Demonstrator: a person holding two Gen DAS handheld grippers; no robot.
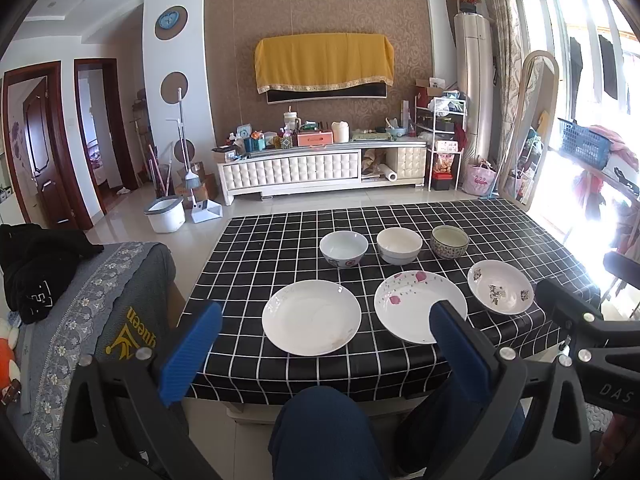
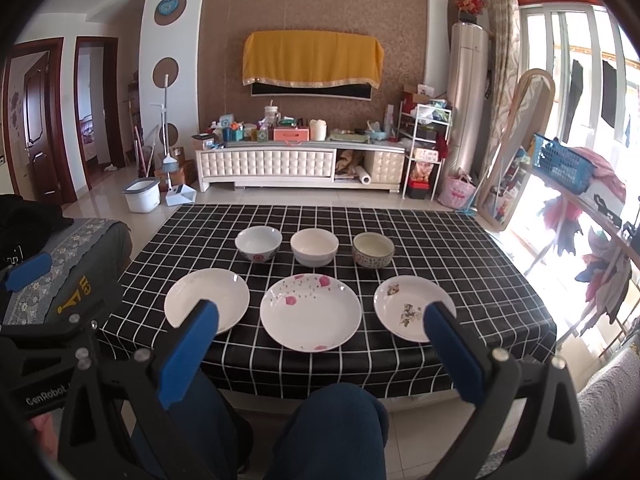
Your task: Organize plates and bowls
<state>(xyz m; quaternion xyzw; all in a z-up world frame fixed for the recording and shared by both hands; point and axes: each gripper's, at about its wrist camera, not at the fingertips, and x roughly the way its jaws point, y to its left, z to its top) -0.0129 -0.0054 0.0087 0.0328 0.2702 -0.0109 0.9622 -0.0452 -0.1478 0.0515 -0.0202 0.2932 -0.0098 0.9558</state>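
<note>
1. Plates and bowls sit in two rows on a table point(image 2: 460, 240) covered with a black cloth with a white grid.
2. Along the near edge lie three plates: a plain white plate point(image 2: 207, 300) toward the left corner, a pink-flowered plate point(image 2: 310, 312) in the middle, and a smaller plate with dark floral prints point(image 2: 408, 306) toward the right.
3. Behind them, nearer the table's middle, stand three bowls, all upright and apart from one another: a white bowl with a red mark point(image 2: 258, 243) on the left, a plain cream bowl point(image 2: 314, 247) in the centre, and a patterned dark-rimmed bowl point(image 2: 373, 250) on the right.
4. Each bowl stands roughly behind one plate, and none touches a plate.
5. Left gripper point(image 1: 326, 322) hovers off the near edge with its blue fingers point(image 1: 192, 352) spread wide, gripping nothing.
6. Right gripper point(image 2: 320, 318) hovers likewise before the near edge, jaws wide apart and empty.
7. Both grippers sit above the person's knees point(image 2: 336, 432) in dark blue trousers, well short of the dishes.
8. To the left of the table a grey embroidered cover point(image 1: 100, 304) lies over a seat.
</note>
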